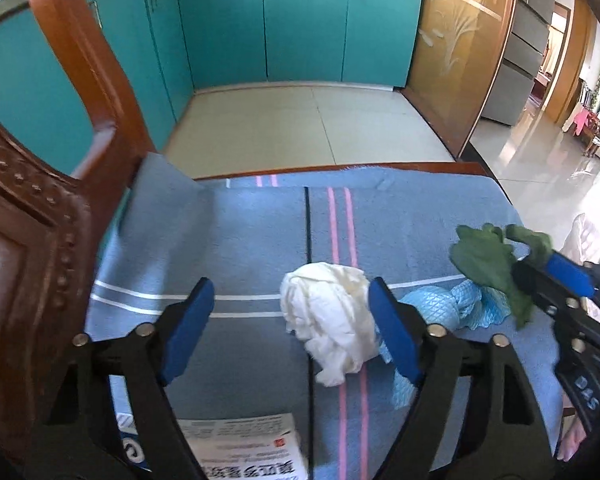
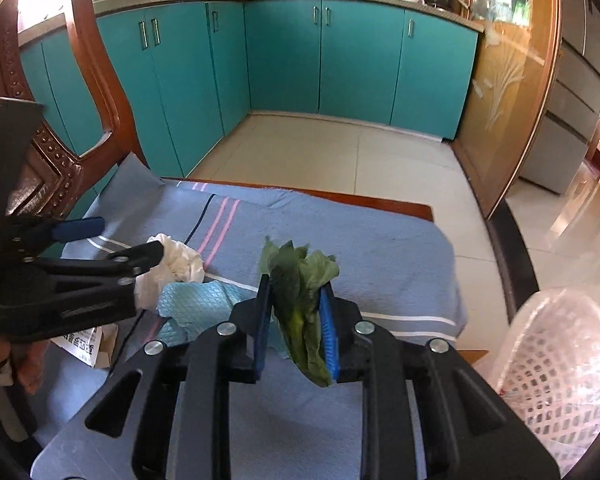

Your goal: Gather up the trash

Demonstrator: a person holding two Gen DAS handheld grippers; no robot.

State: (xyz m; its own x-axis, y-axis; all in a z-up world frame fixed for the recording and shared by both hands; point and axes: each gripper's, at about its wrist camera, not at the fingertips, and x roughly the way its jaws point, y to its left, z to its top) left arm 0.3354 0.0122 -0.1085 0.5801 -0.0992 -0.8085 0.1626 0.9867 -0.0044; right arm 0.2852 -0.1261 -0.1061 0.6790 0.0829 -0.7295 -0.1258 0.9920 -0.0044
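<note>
A crumpled white tissue (image 1: 332,312) lies on the blue striped cloth (image 1: 240,232) that covers the table. My left gripper (image 1: 290,292) is open around the tissue: the right pad rests against it, the left pad stands well clear. Beside the tissue lies a light blue quilted wipe (image 1: 452,304). My right gripper (image 2: 295,292) is shut on a bunch of green leaves (image 2: 300,264), held a little above the cloth. In the right wrist view the left gripper (image 2: 126,236) reaches in from the left over the tissue (image 2: 180,264) and the wipe (image 2: 196,304).
A printed paper box (image 1: 248,448) lies at the table's near edge. A carved wooden chair back (image 1: 28,240) stands close on the left. A white mesh basket lined with a clear bag (image 2: 560,360) sits to the right. Teal cabinets (image 2: 280,60) and tiled floor lie beyond.
</note>
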